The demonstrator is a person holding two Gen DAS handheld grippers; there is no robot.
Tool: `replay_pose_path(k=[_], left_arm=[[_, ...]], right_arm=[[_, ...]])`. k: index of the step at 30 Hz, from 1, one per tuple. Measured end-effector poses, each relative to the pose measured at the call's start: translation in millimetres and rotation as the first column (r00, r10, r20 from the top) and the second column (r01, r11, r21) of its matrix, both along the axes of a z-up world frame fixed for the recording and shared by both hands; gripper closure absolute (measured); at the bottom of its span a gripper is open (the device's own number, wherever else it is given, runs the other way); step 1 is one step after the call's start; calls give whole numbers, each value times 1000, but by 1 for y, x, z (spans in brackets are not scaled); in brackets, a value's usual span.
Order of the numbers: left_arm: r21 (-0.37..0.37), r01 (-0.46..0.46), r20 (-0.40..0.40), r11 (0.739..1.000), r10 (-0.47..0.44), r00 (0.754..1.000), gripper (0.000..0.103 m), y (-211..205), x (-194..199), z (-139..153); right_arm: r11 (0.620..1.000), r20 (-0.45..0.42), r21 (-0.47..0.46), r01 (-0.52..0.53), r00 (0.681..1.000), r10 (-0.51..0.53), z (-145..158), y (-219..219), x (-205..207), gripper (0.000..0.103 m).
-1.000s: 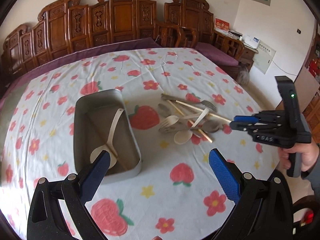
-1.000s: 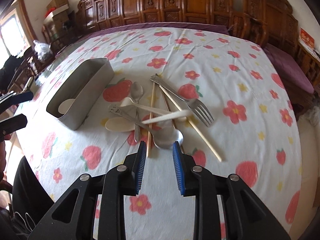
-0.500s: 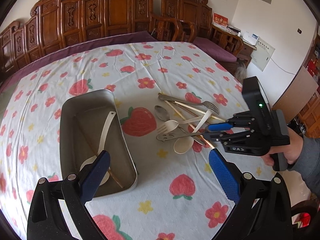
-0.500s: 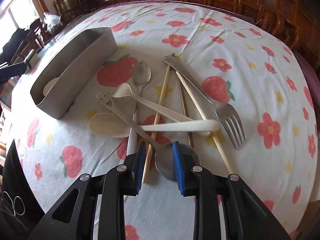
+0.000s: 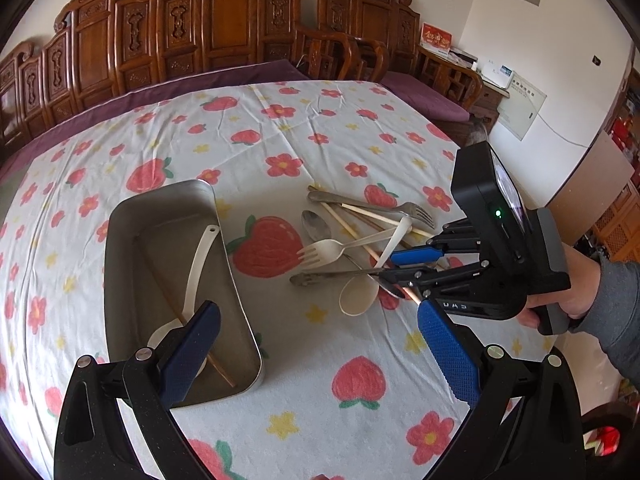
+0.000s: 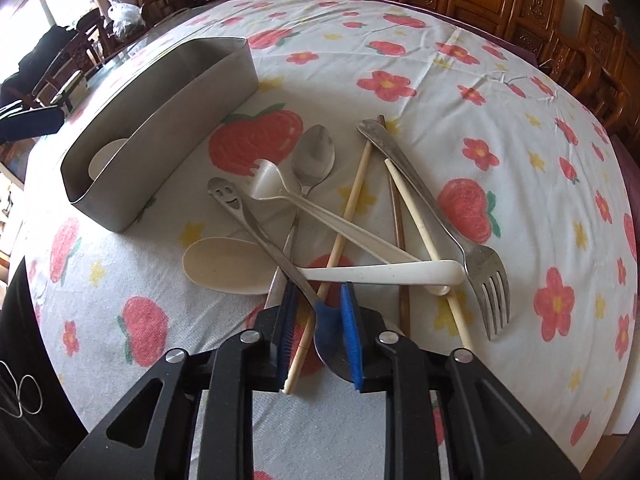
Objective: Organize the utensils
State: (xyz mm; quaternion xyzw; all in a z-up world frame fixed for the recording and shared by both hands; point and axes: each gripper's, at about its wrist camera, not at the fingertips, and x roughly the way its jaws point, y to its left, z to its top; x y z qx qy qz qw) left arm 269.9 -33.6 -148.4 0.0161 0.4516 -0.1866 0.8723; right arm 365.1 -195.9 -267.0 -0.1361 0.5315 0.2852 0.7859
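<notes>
Right gripper (image 6: 318,314), low centre, jaws just closing around the metal spoon (image 6: 334,346), perhaps not yet pinching; crossed chopstick (image 6: 340,240) could snag.

Strawberry tablecloth (image 5: 280,140); carved wooden chairs (image 5: 224,28); white plastic bag (image 6: 126,14).

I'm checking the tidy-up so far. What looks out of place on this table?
Most utensils lie loose in a crisscrossed heap on the flowered tablecloth, not in the rectangular steel tray, which holds only a cream plastic spoon and a wooden chopstick. Nothing looks broken or spilled.
</notes>
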Motion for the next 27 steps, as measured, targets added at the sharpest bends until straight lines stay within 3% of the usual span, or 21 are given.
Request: replay_pose_path(k=[7, 17, 24, 27], left_arm=[[-4, -17, -11, 1000, 17, 1000, 8, 3, -6, -1], [-12, -22, -11, 1000, 22, 1000, 8, 3, -10, -1], [3, -46, -30, 999, 47, 998, 8, -16, 3, -10], [6, -48, -43, 999, 48, 998, 17, -28, 12, -14]], right_arm=[[999, 0, -43, -14, 1000, 14, 2, 11, 4, 96], [993, 25, 85, 86, 996, -88, 36, -17, -19, 96], [977, 29, 99, 191, 980, -194, 41, -49, -41, 96], [966, 26, 113, 231, 972, -235, 40, -64, -49, 96]])
